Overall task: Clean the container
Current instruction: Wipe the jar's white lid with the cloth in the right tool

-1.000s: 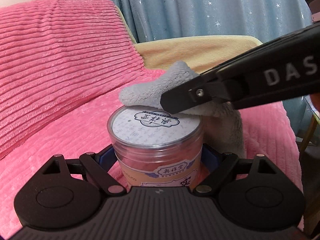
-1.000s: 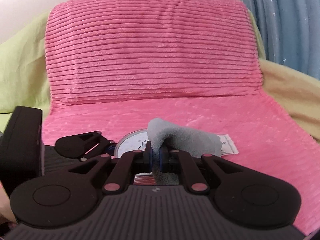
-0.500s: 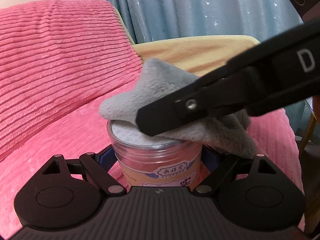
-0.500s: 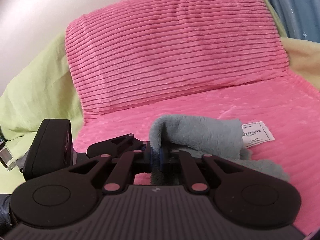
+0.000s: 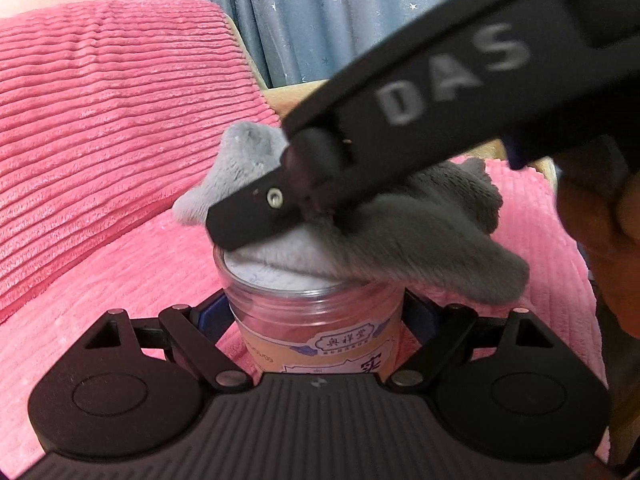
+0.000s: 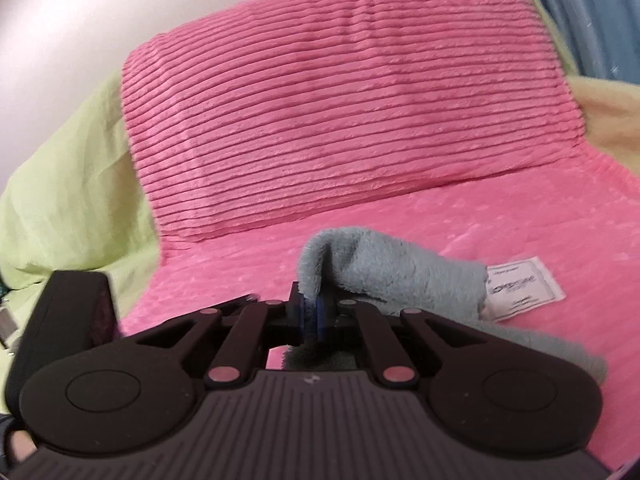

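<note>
- Clear plastic makes up the container (image 5: 316, 312), a small upright tub over a pink ribbed blanket (image 5: 100, 152), clamped at its sides by the left claw (image 5: 316, 316).
- Grey plush cloth (image 5: 400, 240) rests on its lid, pinched tight in the right claw (image 6: 312, 312).
- Likely light, stiff and rather slick; holding low on the wall, as now, leaves the top free.
- The wall label carries Chinese characters, too small to read. "DAS" shows on the right claw's body. The cloth's white tag (image 6: 520, 288) is blurred.

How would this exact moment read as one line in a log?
left gripper: holds jar | right gripper: pinches grey cloth | cloth on jar lid
</note>
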